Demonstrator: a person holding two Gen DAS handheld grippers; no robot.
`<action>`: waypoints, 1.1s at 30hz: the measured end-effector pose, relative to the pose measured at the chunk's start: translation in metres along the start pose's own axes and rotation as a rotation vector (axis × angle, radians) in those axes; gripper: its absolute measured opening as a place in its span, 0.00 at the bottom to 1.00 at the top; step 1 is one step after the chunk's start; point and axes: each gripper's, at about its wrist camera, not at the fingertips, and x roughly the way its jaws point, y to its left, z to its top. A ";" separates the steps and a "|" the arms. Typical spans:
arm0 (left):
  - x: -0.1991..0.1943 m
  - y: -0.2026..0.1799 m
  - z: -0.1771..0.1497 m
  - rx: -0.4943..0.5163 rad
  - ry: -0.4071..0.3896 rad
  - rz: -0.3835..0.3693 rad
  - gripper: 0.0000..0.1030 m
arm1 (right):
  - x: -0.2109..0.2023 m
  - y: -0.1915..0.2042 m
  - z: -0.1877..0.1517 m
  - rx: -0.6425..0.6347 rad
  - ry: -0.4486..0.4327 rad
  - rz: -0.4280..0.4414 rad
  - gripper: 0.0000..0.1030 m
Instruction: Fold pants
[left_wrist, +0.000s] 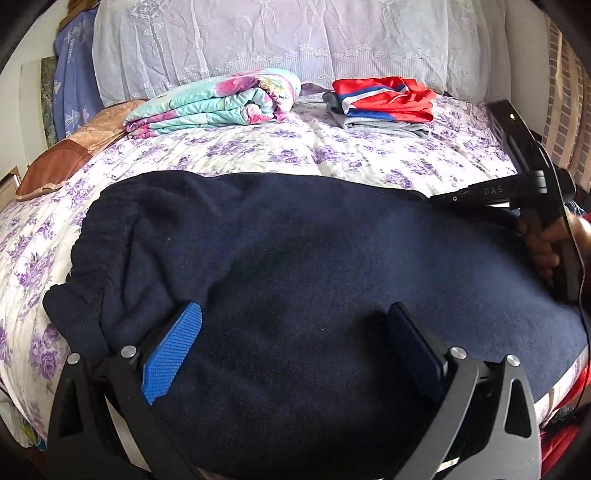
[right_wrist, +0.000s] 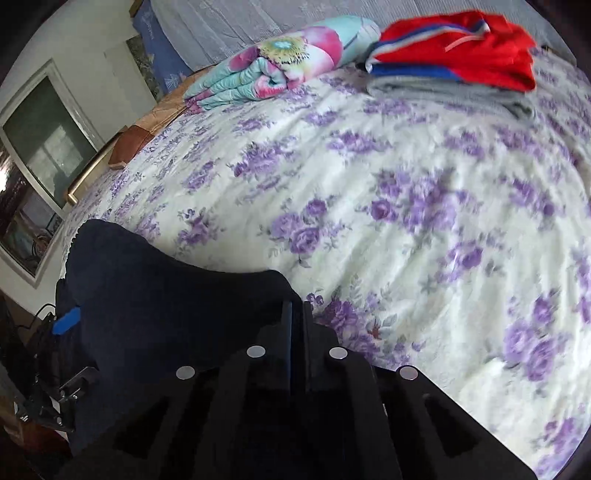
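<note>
Dark navy fleece pants (left_wrist: 295, 266) lie spread across the near part of the bed, waistband at the left. My left gripper (left_wrist: 295, 332) is open, its blue pads (left_wrist: 173, 350) resting over the near edge of the pants. My right gripper (right_wrist: 297, 314) is shut on the navy pants (right_wrist: 166, 291), pinching a fold of the cloth at their right end. It also shows in the left wrist view (left_wrist: 480, 194) at the far right edge of the pants, held by a hand.
The bed has a white cover with purple flowers (left_wrist: 295, 151). A folded floral quilt (left_wrist: 221, 103) and a stack of folded red, blue and grey clothes (left_wrist: 384, 105) lie at the back. A brown pillow (left_wrist: 66, 158) sits at the left. A window (right_wrist: 48, 144) is left.
</note>
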 end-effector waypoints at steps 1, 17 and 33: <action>-0.004 0.002 0.003 -0.013 0.010 -0.004 0.95 | -0.009 -0.003 0.002 0.023 -0.032 -0.014 0.12; 0.047 0.061 0.074 -0.175 0.112 0.187 0.96 | -0.010 0.029 -0.017 0.039 -0.073 0.041 0.31; 0.044 0.029 0.063 -0.151 0.099 0.224 0.96 | -0.052 0.015 -0.054 0.168 -0.176 0.060 0.69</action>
